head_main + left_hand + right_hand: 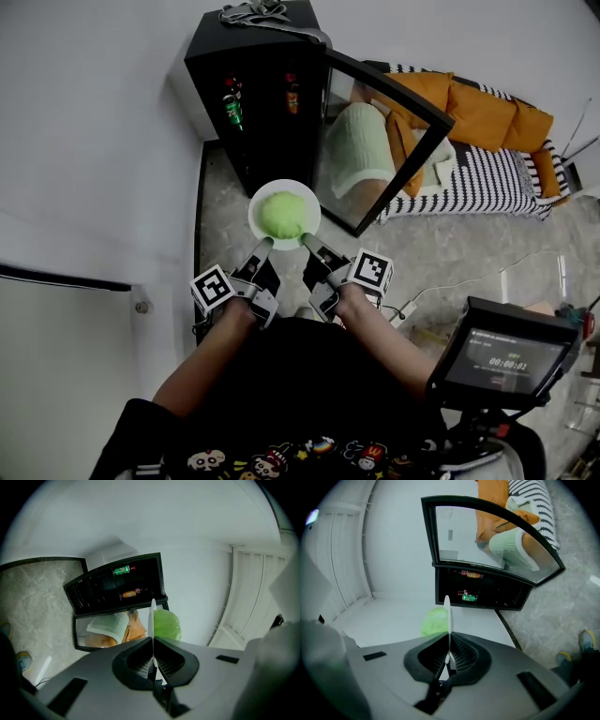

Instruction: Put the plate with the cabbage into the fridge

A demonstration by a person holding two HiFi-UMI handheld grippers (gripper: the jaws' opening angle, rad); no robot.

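A white plate [265, 231] carries a green cabbage [283, 214] and hangs in the air in front of the black fridge [253, 84], whose glass door [384, 141] stands open. My left gripper [262, 246] is shut on the plate's near-left rim and my right gripper [306, 242] is shut on its near-right rim. In the left gripper view the plate [153, 620] shows edge-on between the jaws with the cabbage [167, 625] to its right. In the right gripper view the plate [447, 618] is edge-on too, with the cabbage [433, 622] to its left.
Drink bottles [232, 105] stand on shelves inside the fridge. A striped sofa [487, 178] with orange cushions [478, 112] lies to the right on the marble floor. A white wall [84, 169] runs along the left. A device with a screen [502, 361] sits at lower right.
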